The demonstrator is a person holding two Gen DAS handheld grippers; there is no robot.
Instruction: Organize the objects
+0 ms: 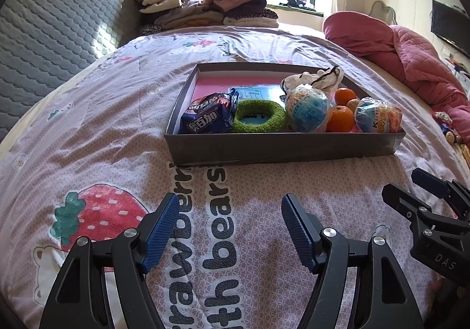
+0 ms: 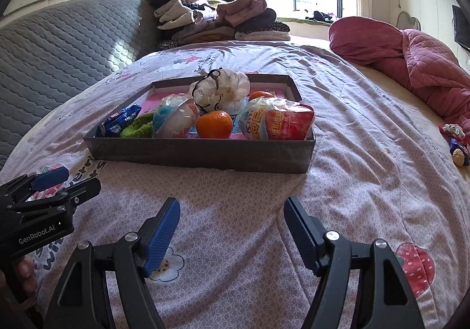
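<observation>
Two handheld grippers hover side by side over a bed, both aimed at a shallow dark tray (image 1: 279, 149) that sits on the strawberry-print bedspread (image 1: 97, 129) well ahead of them. The left gripper (image 1: 230, 229) has its blue pads spread wide with nothing between them; the right gripper (image 2: 232, 230) is just as wide open and just as empty.

The tray already holds most of the small goods: a blue snack packet (image 1: 207, 115) at the left end, a green ring (image 1: 258, 115) beside it, two wrapped toy eggs (image 1: 307, 108), several oranges (image 1: 340, 118) between and behind them, and a knotted white plastic bag (image 1: 314, 79) toward the far right corner. A small doll (image 2: 458, 143) lies loose at the right edge of the bed, well apart from the tray, near a heaped pink quilt (image 2: 411, 52). Folded clothes (image 1: 205, 5) are stacked at the far end.

The risks from here look modest but real. The oranges and eggs are round and crowded, so a pad nudging one could roll it over the low rim. The soft mattress could let the tray tip if a gripper leans on its near wall. The crinkly wrappers may slip from a shallow pinch.
</observation>
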